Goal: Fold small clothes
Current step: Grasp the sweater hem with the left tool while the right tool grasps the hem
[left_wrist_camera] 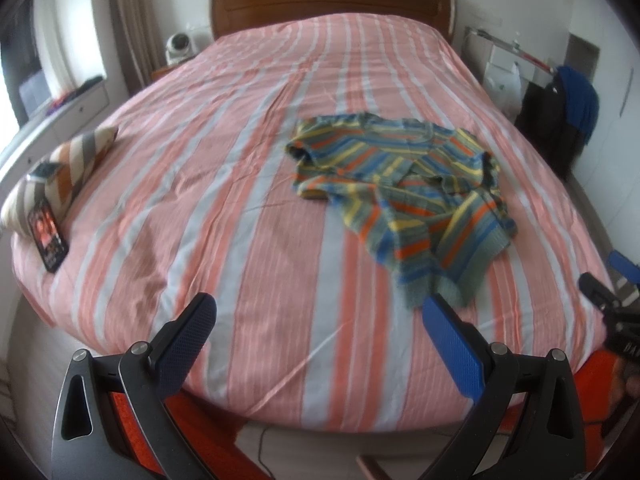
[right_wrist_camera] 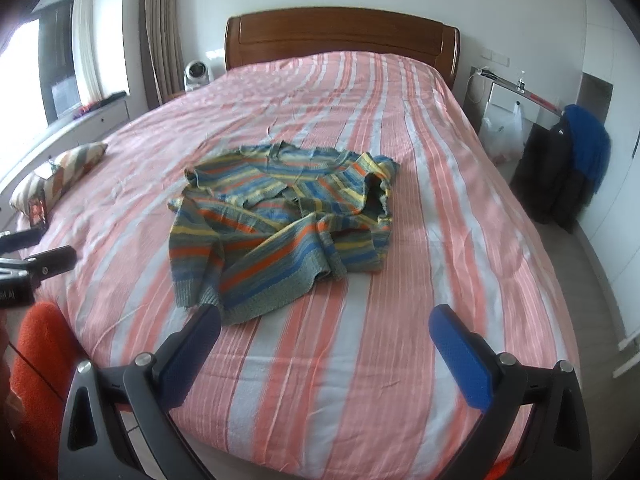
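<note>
Both of my grippers are spread wide and hold nothing: my left gripper [left_wrist_camera: 318, 322] hangs over the near edge of the bed with its blue textured pads well apart, and my right gripper [right_wrist_camera: 326, 330] does the same, its left finger [right_wrist_camera: 192, 350] just at the hem of the crumpled knit sweater striped in green, blue, yellow and orange [right_wrist_camera: 284, 220], though I cannot tell whether it touches. That sweater lies rumpled ahead of my right gripper and ahead and to the right of my left one, on the pink, white and grey striped bedspread [left_wrist_camera: 248, 184]. Each gripper shows at the edge of the other's view, and white lettering on the bodies is too cut off to read. Far to the left of my left gripper a dark phone with a lit reddish screen [left_wrist_camera: 48, 236] leans against a chevron-patterned cushion [left_wrist_camera: 76, 164]. Beyond the sweater stands the brown wooden headboard [right_wrist_camera: 342, 38], with a small white fan [right_wrist_camera: 196, 74] at its left. Off to my right, past the bed's edge, a blue garment draped over dark clothing [right_wrist_camera: 588, 142] hangs near a white plastic bag [right_wrist_camera: 504, 128]. Nothing lies between my open fingers and the sweater.
</note>
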A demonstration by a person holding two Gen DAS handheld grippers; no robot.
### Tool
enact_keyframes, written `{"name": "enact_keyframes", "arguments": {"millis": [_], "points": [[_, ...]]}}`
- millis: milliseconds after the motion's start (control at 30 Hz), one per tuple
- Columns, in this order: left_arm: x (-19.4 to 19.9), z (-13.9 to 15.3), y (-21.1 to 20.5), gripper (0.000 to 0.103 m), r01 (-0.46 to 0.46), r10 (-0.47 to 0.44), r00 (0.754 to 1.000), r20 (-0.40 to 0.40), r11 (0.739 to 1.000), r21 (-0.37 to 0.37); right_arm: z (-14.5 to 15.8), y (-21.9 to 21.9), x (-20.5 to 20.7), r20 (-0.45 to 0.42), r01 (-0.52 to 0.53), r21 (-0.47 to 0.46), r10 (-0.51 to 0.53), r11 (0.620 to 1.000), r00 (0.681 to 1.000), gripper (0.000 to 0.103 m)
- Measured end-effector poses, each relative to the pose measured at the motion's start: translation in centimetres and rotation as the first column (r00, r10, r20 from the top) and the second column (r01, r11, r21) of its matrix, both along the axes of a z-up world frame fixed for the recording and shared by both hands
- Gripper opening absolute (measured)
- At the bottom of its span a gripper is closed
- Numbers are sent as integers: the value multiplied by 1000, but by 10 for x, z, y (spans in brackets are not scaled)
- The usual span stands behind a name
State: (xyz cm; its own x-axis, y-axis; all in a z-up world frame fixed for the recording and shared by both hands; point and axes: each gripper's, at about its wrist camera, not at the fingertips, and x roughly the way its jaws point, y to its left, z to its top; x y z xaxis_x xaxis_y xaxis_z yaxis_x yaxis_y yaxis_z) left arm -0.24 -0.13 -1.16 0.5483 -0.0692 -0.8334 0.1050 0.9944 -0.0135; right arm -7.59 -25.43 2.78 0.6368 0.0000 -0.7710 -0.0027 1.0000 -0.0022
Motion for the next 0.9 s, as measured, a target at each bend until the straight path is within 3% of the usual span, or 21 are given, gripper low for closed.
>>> {"name": "enact_keyframes", "arguments": {"millis": [67, 200, 267, 300, 333, 467, 500, 533, 567, 600, 633, 733, 900], "points": [[2, -11, 4, 103, 3, -5, 999, -35, 999, -44, -7, -19, 4, 3, 9, 31, -9, 999, 1000, 103], [11, -38, -4, 102, 31, -43, 995, -88, 991, -133, -49, -45, 32, -79, -26, 61, 30, 998, 996, 102], [24, -50, -29, 102, 114, -140, 984, -111, 971, -212, -70, -55, 53, -146, -45, 129, 64, 991, 987, 98], [28, -52, -39, 102, 147, -176, 978, -109, 962, -231, -80, -61, 67, -168, -54, 218, 92, 975, 982, 96], [38, -59, -61, 102, 207, -237, 967, -99, 947, -244, -86, -66, 77, -170, -56, 283, 107, 958, 980, 92], [69, -85, -107, 98, 274, -298, 948, -110, 942, -196, -110, -84, 129, -185, -23, 410, 108, 912, 977, 54], [79, -94, -121, 80, 288, -314, 942, -122, 938, -192, -117, -85, 141, -193, -35, 469, 141, 882, 971, 54], [88, -104, -126, 38, 289, -319, 936, -149, 938, -193, -124, -82, 150, -208, -50, 511, 180, 858, 961, 47], [97, -118, -127, 11, 278, -319, 928, -195, 938, -209, -132, -77, 158, -230, -62, 540, 218, 840, 948, 26], [105, -130, -119, 4, 262, -311, 920, -238, 941, -214, -139, -70, 163, -248, -71, 544, 241, 836, 938, 11], [109, -128, -108, 4, 217, -292, 924, -247, 933, -288, -141, -65, 164, -257, -78, 544, 254, 835, 933, 6], [98, -109, -66, 4, 211, -311, 921, -236, 904, -372, -116, -62, 143, -205, -134, 575, 300, 807, 932, 6], [58, -87, -19, 4, 230, -319, 918, -238, 913, -337, -56, -78, 51, -171, -180, 645, 369, 743, 913, 6]]}}
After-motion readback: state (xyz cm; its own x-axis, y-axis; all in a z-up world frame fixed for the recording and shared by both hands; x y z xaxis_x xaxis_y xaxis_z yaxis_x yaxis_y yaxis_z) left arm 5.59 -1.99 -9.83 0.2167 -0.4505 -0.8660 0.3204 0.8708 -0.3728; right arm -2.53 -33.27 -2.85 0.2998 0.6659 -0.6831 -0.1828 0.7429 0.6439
